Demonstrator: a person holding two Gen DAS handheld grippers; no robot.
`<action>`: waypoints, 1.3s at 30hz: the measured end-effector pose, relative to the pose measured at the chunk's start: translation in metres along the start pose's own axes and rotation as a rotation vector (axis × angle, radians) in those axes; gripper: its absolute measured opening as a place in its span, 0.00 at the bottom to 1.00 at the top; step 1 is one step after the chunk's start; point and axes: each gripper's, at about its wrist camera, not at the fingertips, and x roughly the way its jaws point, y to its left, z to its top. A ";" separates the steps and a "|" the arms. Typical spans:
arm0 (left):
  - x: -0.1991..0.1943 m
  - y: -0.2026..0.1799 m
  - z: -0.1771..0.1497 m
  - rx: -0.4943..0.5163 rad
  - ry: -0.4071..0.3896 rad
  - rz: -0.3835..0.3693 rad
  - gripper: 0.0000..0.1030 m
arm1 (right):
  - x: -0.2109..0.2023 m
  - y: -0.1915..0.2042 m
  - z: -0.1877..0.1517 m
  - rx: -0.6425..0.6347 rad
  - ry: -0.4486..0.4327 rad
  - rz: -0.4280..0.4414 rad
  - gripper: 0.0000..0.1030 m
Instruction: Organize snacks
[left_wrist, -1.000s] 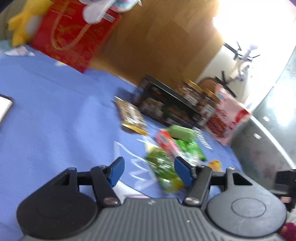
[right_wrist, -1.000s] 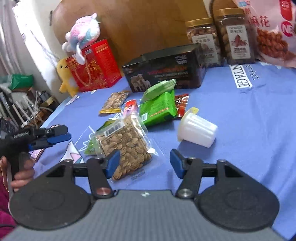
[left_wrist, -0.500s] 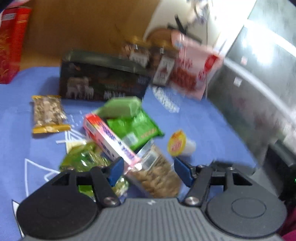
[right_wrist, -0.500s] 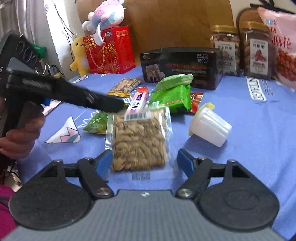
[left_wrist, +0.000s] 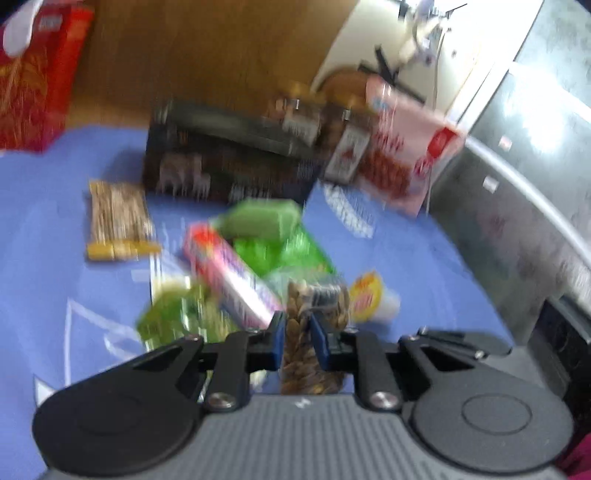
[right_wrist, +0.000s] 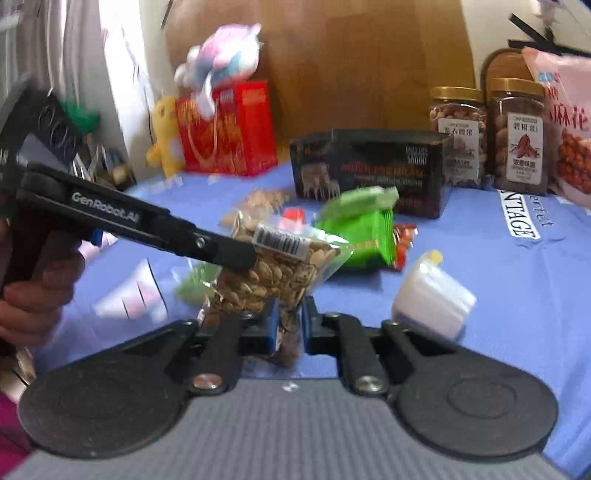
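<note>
Pinching seed packet | left gripper clamped | right gripper clamped, both just closed

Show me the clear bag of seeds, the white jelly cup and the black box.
clear bag of seeds (right_wrist: 280, 273), right wrist view, on the seed-filled middle.
white jelly cup (right_wrist: 432, 301), right wrist view, on its ribbed side.
black box (right_wrist: 373, 173), right wrist view, on its front face.

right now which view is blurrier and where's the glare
Left wrist view: motion blur smears everything, the black box and jars worst, with blown-out glare at the upper right by the steel cabinet. Right wrist view: sharper; jar labels readable, only the plush toy and left edge smear.
</note>
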 end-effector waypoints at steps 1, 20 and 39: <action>-0.002 -0.001 0.009 0.013 -0.016 0.006 0.16 | 0.000 0.000 0.006 0.007 -0.025 0.002 0.14; 0.115 0.036 0.180 0.171 -0.169 0.283 0.30 | 0.162 -0.082 0.166 0.068 0.011 -0.109 0.17; 0.020 0.135 0.075 -0.272 0.000 0.204 0.50 | 0.154 0.044 0.094 -0.181 0.215 0.079 0.54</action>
